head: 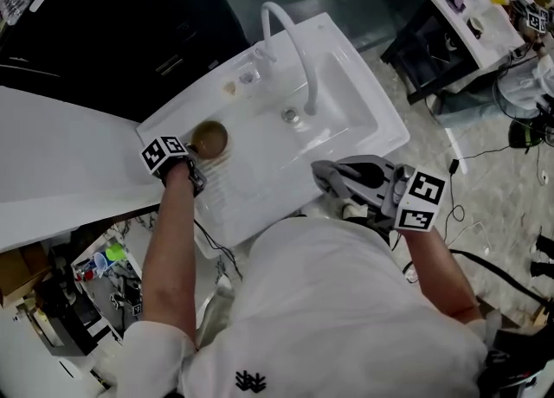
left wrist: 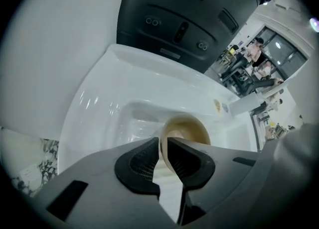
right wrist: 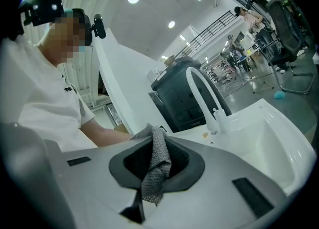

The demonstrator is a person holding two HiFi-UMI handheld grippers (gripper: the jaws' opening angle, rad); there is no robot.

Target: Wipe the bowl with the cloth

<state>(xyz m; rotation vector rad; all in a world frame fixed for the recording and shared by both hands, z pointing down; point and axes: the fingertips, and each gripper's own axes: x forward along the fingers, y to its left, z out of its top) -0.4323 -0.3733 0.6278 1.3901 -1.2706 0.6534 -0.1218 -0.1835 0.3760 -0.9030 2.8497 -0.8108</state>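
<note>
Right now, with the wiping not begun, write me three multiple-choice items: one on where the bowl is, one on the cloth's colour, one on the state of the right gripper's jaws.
1. Where is the bowl?
A. Under the tap's spout
B. At the sink's left end, by the left gripper
C. On the floor

2. What colour is the cloth?
A. Grey
B. Red
C. Yellow

3. How do the right gripper's jaws stand?
A. Wide apart, empty
B. Closed on the bowl
C. Closed on the cloth

Answers:
1 B: the bowl is at the left end of the sink, its rim between the jaws of the left gripper.
2 A: the cloth is a grey weave.
3 C: the right gripper pinches it.
</note>
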